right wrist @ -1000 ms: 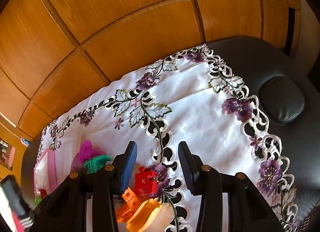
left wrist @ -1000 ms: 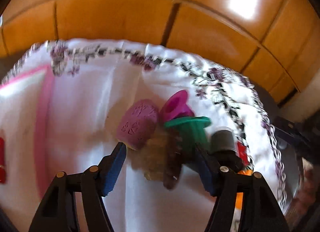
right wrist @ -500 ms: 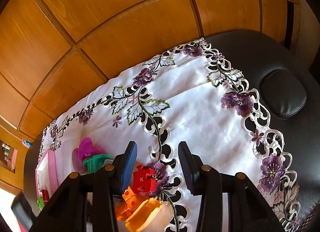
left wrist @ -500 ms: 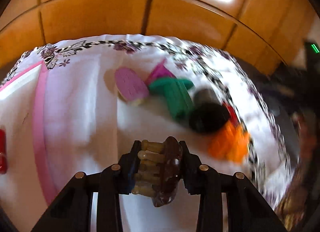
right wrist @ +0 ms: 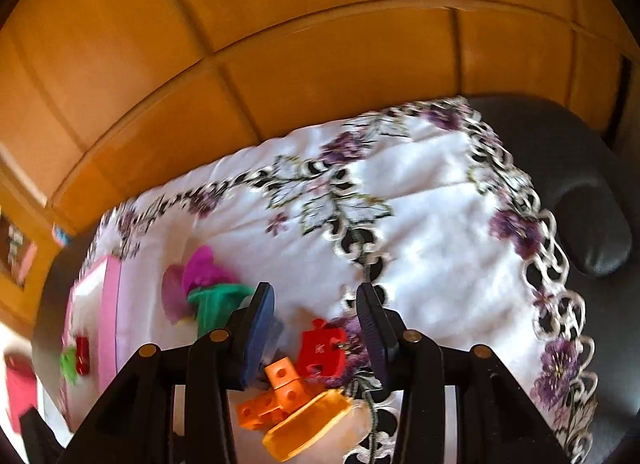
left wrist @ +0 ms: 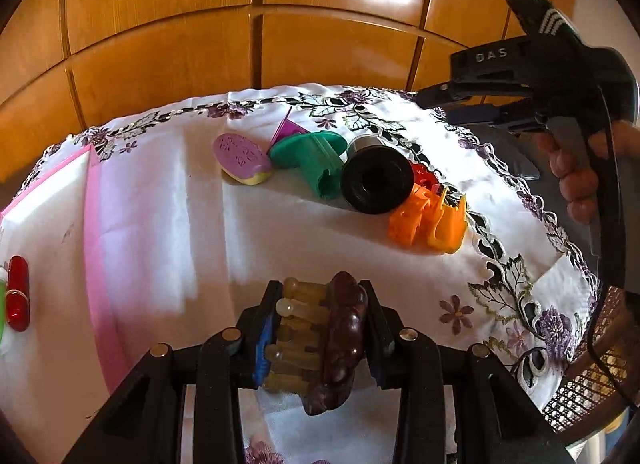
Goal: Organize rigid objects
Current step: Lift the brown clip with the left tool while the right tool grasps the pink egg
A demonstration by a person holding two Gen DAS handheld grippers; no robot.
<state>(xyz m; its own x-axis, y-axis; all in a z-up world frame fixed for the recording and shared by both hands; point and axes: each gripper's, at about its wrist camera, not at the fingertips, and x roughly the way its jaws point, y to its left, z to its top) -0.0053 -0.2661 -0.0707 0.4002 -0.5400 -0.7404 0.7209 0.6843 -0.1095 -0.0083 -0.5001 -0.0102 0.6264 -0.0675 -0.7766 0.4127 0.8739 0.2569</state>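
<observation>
1 toy brush is held tight in my left gripper.
Next I carry it to the pink tray; my right gripper has wide, empty jaws.

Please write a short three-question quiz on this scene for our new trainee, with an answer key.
1. True or false: the left gripper is shut on a brown hairbrush.
2. Which object lies directly left of the black cylinder in the left wrist view? A) green plastic piece B) red capsule C) orange blocks
3. Fill in: the right gripper is ____, with the red puzzle piece seen between its fingers, not gripped.

Key:
1. True; both fingers press against the brush.
2. A
3. open
</observation>
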